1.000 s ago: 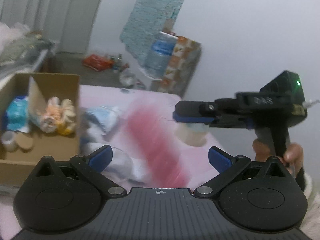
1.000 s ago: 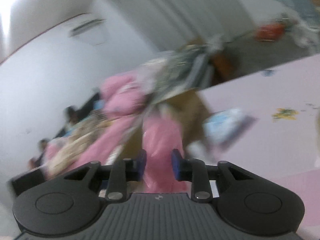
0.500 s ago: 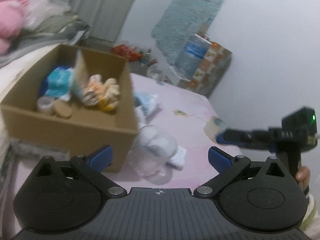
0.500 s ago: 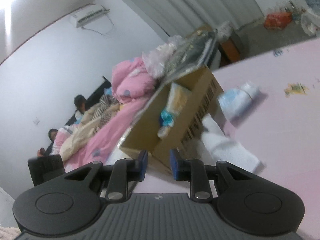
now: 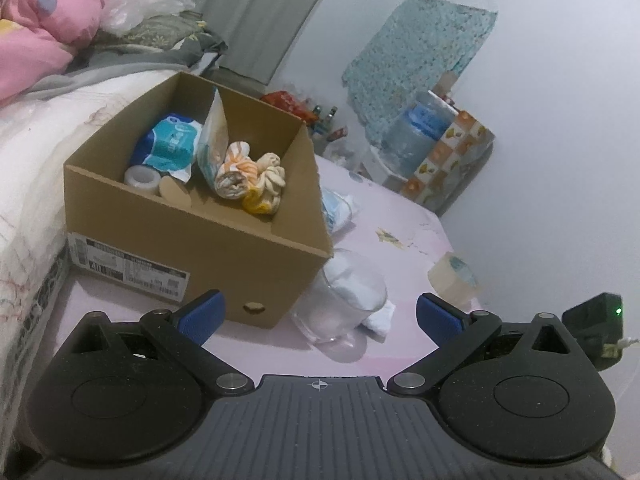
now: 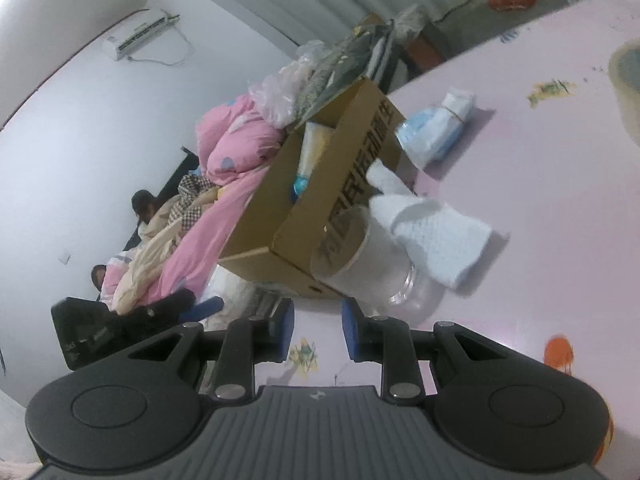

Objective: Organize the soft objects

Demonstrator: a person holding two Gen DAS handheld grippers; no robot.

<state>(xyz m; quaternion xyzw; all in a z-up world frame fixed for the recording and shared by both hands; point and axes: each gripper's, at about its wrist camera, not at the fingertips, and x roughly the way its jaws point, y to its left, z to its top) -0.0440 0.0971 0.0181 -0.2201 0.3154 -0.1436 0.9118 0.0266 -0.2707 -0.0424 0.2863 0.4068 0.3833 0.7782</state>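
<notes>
An open cardboard box (image 5: pixel 180 232) stands on the pink table (image 5: pixel 400 216); inside lie rolled striped cloths (image 5: pixel 240 176), a blue tissue pack (image 5: pixel 168 146) and a small tape roll. A clear plastic cup (image 5: pixel 348 300) lies on its side at the box's corner, a white cloth (image 6: pixel 436 236) draped at its base. Behind the box rests a light-blue soft pack (image 6: pixel 432 132). My left gripper (image 5: pixel 319 312) is open wide and empty, just short of the cup. My right gripper (image 6: pixel 318 328) points at the cup (image 6: pixel 372 264), its jaws a narrow gap apart with nothing between them.
A large tape roll (image 5: pixel 454 278) sits on the table to the right of the cup. A bed with a pink quilt (image 5: pixel 32 32) borders the box's left side. A water bottle (image 5: pixel 416 128) stands by the far wall. Two people (image 6: pixel 144 208) sit beyond the bedding.
The left wrist view has swung towards the box and cup. My right gripper has sunk closer to the table and cup. The pink blur between its fingers a second ago is gone.
</notes>
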